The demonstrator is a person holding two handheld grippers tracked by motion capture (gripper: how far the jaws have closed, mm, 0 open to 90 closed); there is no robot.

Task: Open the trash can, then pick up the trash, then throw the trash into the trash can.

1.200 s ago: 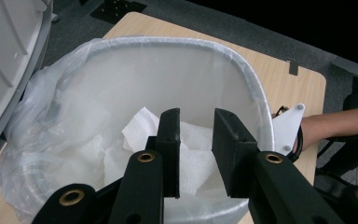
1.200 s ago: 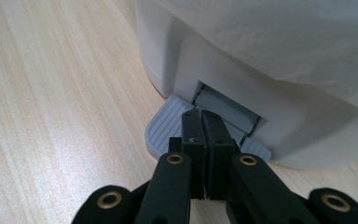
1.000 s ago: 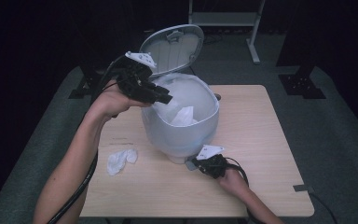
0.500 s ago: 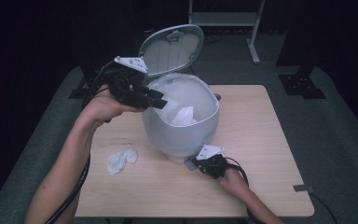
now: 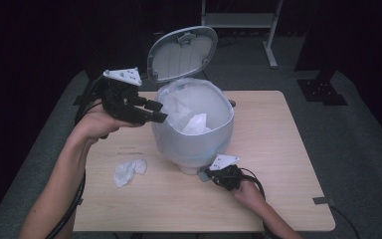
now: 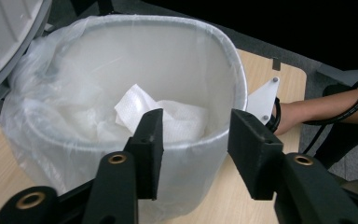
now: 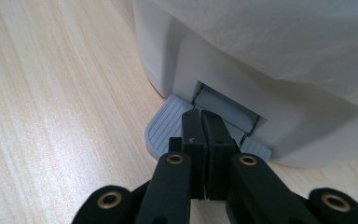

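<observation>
High view: a white pedal bin (image 5: 194, 132) stands at the centre of the wooden table (image 5: 278, 149), its lid (image 5: 181, 52) tipped up at 12 o'clock and a clear liner bag (image 5: 179, 99) folded over the rim. A white paper towel (image 5: 196, 123) lies inside. The left tool (image 5: 154, 112) is held in the air at the bin's 9 o'clock, its jaws spread and holding nothing, tips just beside the rim. A crumpled tissue (image 5: 129, 172) lies on the table at the bin's 7 o'clock. The right tool (image 5: 206, 175) sits low at the bin's base, at 5 o'clock.

Left gripper view: the left tool (image 6: 193, 144) has its jaws apart, with the near rim of the pedal bin (image 6: 233, 79) between them. The paper towel (image 6: 168, 116) rests in the liner bag (image 6: 42, 107) beyond them. The other hand's forearm (image 6: 317, 109) shows at 3 o'clock.

Right gripper view: the right tool (image 7: 201, 123) has its jaws pressed together, nothing between them, their tips on the grey foot pedal (image 7: 168, 128) that juts from the base of the bin (image 7: 261, 93).
</observation>
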